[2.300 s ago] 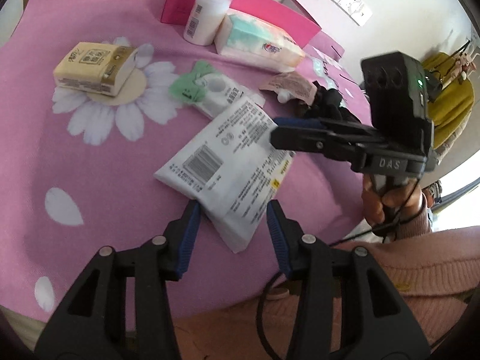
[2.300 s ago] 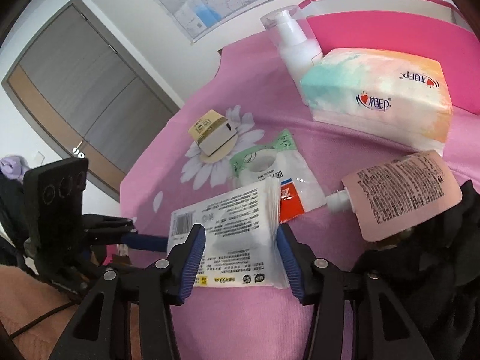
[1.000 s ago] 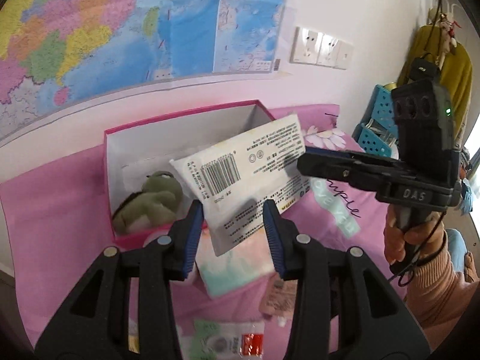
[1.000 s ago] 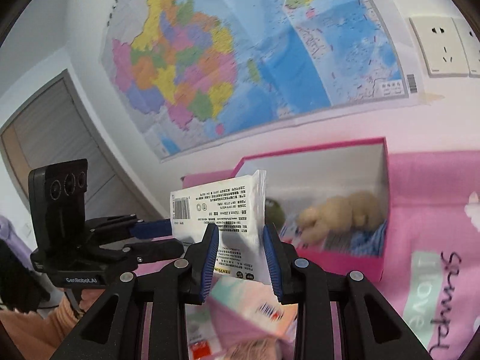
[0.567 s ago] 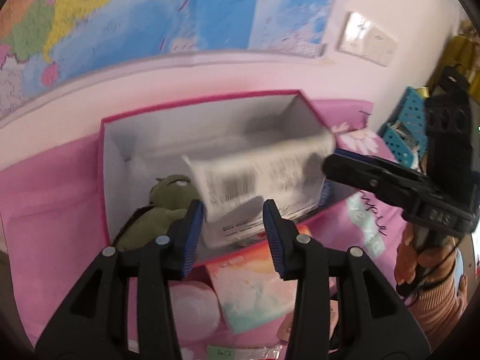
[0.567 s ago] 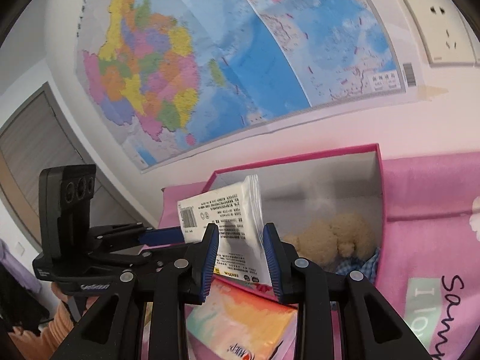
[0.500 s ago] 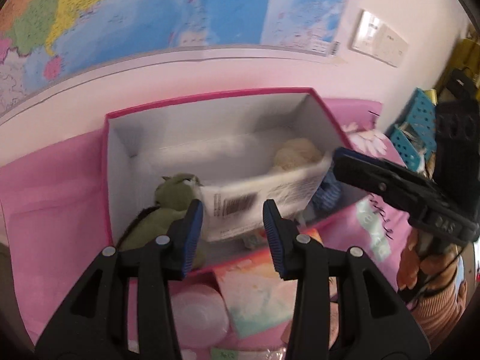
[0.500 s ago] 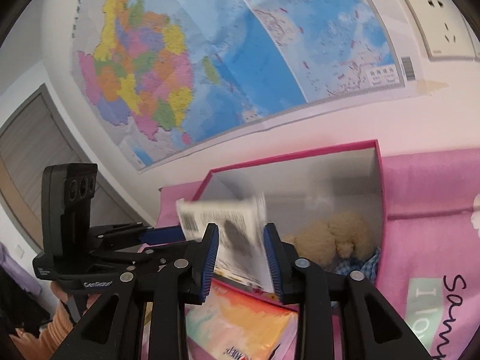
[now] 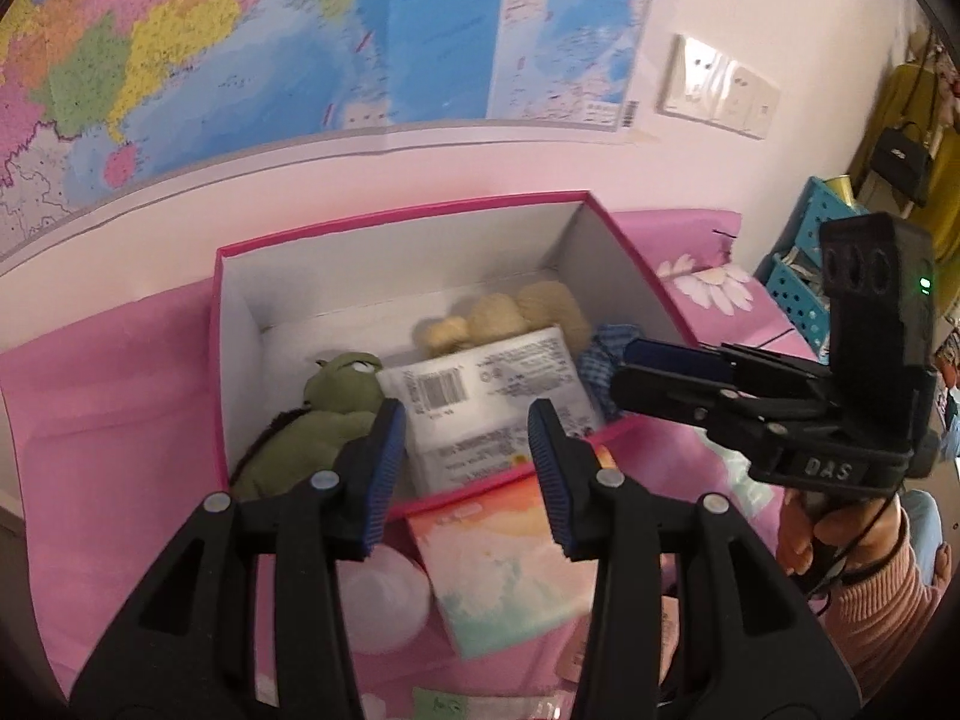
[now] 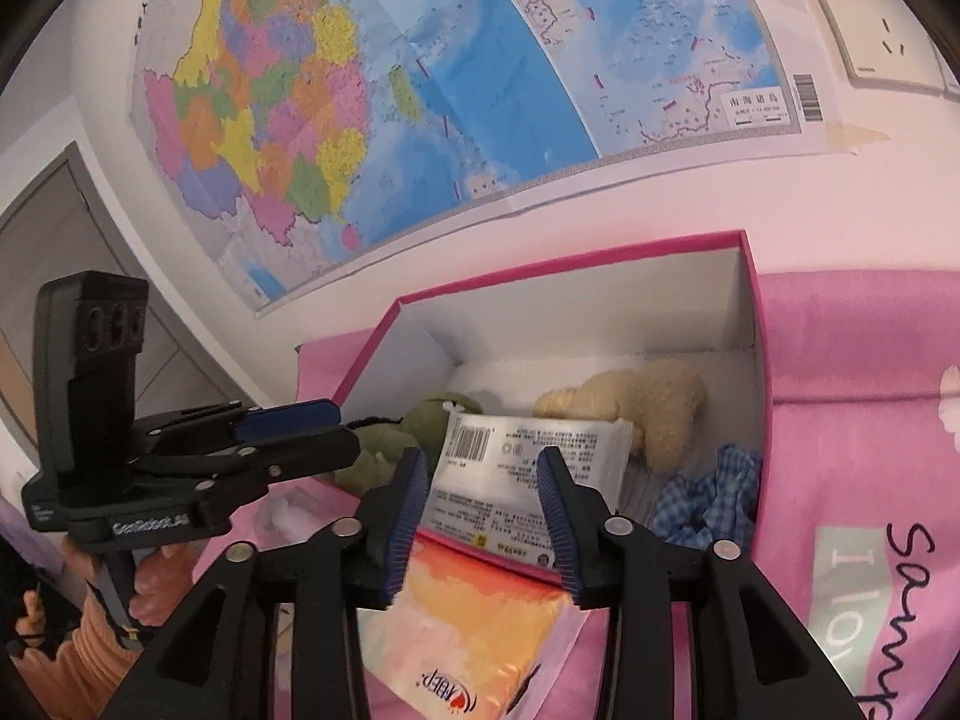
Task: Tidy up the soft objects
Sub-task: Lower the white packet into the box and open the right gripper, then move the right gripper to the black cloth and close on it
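A white soft tissue pack (image 9: 489,405) with a barcode lies inside the pink box (image 9: 396,216), between a green plush (image 9: 318,420) and a tan plush (image 9: 516,315). A blue checked cloth (image 9: 603,354) lies at the box's right end. My left gripper (image 9: 465,480) is open and empty above the box's near wall. My right gripper (image 10: 483,516) is open and empty, the pack (image 10: 528,486) lying beyond its fingertips in the box (image 10: 576,258). The right gripper also shows in the left wrist view (image 9: 678,378), the left gripper in the right wrist view (image 10: 288,426).
A colourful tissue pack (image 9: 510,564) lies in front of the box on the pink cloth, with a white bottle top (image 9: 384,600) to its left. A wall map and wall sockets (image 9: 714,87) are behind the box. Blue baskets (image 9: 804,276) stand at the far right.
Both grippers carried the white pack from the table to the box, then opened. The pack has dropped into the box between the plush toys.
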Demonstrator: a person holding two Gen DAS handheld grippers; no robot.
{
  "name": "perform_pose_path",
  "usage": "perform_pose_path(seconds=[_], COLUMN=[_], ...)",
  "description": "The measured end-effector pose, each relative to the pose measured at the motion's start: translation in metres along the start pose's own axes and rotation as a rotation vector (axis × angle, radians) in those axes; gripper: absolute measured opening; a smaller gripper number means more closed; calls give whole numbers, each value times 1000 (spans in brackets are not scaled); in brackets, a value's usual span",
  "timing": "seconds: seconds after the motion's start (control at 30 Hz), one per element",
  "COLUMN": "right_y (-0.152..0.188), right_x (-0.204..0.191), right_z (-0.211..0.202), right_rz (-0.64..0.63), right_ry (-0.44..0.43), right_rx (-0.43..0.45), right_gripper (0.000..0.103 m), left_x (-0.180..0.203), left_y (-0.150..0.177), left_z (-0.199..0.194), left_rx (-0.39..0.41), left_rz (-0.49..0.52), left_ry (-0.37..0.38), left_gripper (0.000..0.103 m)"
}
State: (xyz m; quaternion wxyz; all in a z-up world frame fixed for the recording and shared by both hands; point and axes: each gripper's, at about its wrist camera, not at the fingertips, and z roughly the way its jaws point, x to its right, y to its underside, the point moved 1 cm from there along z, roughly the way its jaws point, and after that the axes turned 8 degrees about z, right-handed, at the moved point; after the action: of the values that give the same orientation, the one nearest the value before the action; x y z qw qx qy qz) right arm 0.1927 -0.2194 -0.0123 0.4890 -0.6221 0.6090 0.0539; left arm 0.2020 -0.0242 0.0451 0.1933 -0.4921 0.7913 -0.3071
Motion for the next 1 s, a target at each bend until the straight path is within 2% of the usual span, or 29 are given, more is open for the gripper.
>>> perform_pose_path(seconds=[0.27,0.43,0.57,0.67,0.8,1.0], right_y=[18,35,57,75,106,140], right_x=[-6,-8,-7,-3,6,20], right_z=[-39,-69,-85,-88,-85,-69], right_rz=[-22,-39,-53,-71,-87,-113], right_ry=[-35,-65,-63,-26,31,119], right_rx=[33,42,9,-35,-117,-219], right_gripper=[48,54,57,64,66,70], left_x=[29,48,65,77,92,102], left_y=[32,58,81,98,120,140], left_z=[-47,-64,-64,-55,-40,-26], left_rx=[120,142,122,80,13,-51], left_rz=[44,68,74,79,68,42], left_ry=[106,177,234,267,318,345], left_gripper=[50,52,52,52,52,52])
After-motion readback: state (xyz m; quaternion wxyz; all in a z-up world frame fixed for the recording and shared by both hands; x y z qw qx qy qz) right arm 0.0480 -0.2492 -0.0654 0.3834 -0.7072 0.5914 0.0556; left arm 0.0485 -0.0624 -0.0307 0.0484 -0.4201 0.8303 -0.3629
